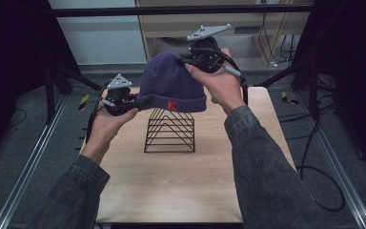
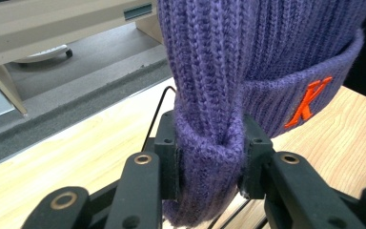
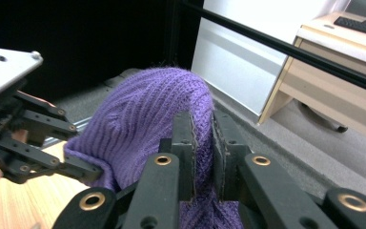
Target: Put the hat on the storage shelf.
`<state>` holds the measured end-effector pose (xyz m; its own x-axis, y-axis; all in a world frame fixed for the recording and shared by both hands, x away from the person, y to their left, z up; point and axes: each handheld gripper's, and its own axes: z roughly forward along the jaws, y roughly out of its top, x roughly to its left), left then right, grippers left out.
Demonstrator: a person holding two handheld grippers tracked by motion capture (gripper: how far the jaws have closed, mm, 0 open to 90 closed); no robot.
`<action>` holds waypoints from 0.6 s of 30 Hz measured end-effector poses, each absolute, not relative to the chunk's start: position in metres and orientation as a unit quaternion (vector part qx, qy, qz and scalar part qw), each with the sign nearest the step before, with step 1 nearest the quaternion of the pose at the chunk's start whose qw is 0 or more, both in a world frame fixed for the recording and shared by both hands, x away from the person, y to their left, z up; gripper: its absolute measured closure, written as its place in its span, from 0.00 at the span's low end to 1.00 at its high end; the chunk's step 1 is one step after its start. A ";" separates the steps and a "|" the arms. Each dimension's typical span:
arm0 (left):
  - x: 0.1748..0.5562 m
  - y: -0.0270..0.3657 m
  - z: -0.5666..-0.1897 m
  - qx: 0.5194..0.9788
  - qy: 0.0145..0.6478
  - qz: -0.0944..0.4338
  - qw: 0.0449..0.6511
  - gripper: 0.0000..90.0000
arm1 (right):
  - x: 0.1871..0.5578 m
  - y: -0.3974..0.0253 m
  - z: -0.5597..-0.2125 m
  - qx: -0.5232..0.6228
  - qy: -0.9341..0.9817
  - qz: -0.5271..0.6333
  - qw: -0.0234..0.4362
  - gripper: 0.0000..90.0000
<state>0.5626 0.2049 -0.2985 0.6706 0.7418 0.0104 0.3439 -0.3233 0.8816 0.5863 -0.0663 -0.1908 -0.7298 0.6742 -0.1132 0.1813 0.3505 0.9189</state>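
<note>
Holding a purple knit beanie in the air above a black wire stand, with the folded brim level and the orange letter K facing the person. Left gripper clenched on the brim at the hat's left edge; in the left gripper view, jaws pressed into a bunched fold of brim knit. Right gripper clenched on the crown near the top; in the right gripper view, jaws pinching a thin ridge of crown fabric, with the other gripper visible farther off at the brim.

Two grasp points, one low and one high, judged to keep the hat spread and upright rather than hanging limp. Brim just above the peak of the stand, apparently not resting on it; contact between knit and wire cannot be told for certain. Likely purpose of this hold: lowering the hat's opening over the stand, or lifting it clear.

Stand centred toward the far half of a light wooden surface, otherwise bare. Grey carpeted floor around it, metal rails along both sides, black frame struts, a pale wooden cabinet behind, and loose cables at the right.
</note>
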 end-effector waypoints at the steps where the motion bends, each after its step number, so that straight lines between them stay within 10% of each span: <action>1: 0.562 0.205 -0.300 0.784 0.346 0.211 0.470 0.74 | 0.588 -0.066 -0.192 0.274 0.784 0.500 0.245 0.90; 18: 0.548 0.215 -0.315 0.789 0.353 0.204 0.460 0.73 | 0.591 -0.053 -0.214 0.277 0.802 0.473 0.239 0.90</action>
